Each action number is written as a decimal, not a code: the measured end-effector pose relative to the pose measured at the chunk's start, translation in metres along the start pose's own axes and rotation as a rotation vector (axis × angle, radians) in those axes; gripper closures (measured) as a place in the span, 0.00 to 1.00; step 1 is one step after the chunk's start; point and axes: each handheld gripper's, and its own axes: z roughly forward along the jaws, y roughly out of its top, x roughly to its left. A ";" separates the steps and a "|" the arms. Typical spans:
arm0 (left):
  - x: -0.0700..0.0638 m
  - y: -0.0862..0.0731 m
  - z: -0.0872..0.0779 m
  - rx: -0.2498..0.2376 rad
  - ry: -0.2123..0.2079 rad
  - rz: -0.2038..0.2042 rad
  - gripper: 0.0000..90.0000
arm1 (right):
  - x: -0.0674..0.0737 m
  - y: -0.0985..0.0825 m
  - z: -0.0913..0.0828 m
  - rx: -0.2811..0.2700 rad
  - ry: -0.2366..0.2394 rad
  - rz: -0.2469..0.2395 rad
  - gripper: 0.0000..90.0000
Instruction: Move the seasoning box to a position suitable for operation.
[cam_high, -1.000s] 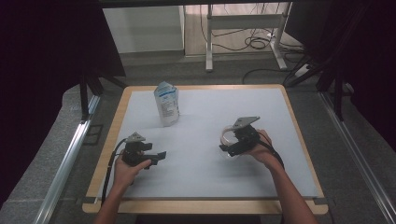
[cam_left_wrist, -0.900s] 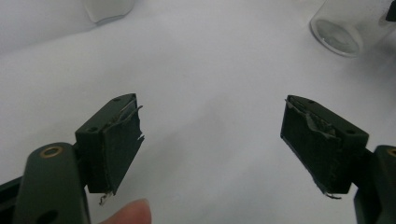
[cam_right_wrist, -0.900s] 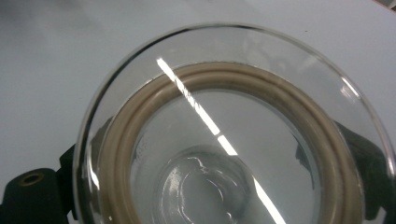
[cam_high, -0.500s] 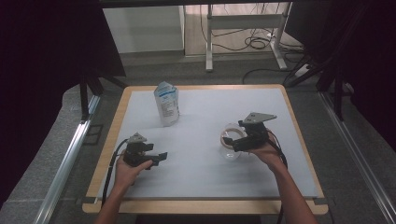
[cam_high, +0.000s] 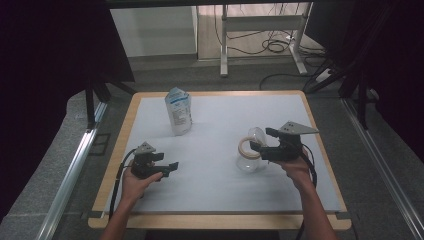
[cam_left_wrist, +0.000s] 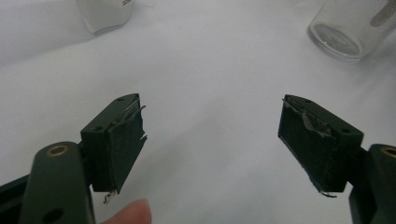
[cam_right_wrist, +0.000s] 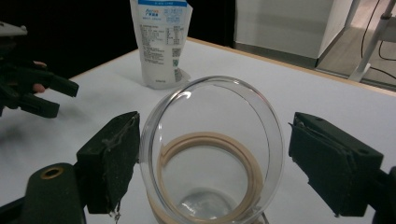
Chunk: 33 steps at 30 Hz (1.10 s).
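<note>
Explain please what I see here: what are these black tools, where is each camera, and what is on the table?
There is no robot here. A person holds a two-jaw gripper in each hand. The high view looks down on the table. The other two cameras ride on the grippers and look along their black jaws. On the table stand a white pouch and a glass jar with a beige ring. The left gripper is open and empty. The right gripper has just been closing its jaws around the jar's raised lid, which is not yet clamped.
</note>
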 end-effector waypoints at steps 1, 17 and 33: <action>0.000 0.000 0.000 0.000 0.000 -0.001 0.24 | -0.001 -0.001 0.000 0.002 0.013 0.008 0.19; -0.001 0.001 0.000 -0.004 -0.006 -0.003 0.23 | 0.013 -0.007 0.017 0.090 -0.016 -0.073 0.19; -0.003 0.002 -0.003 -0.029 -0.008 0.023 0.27 | 0.005 -0.004 -0.010 0.020 -0.052 -0.063 0.33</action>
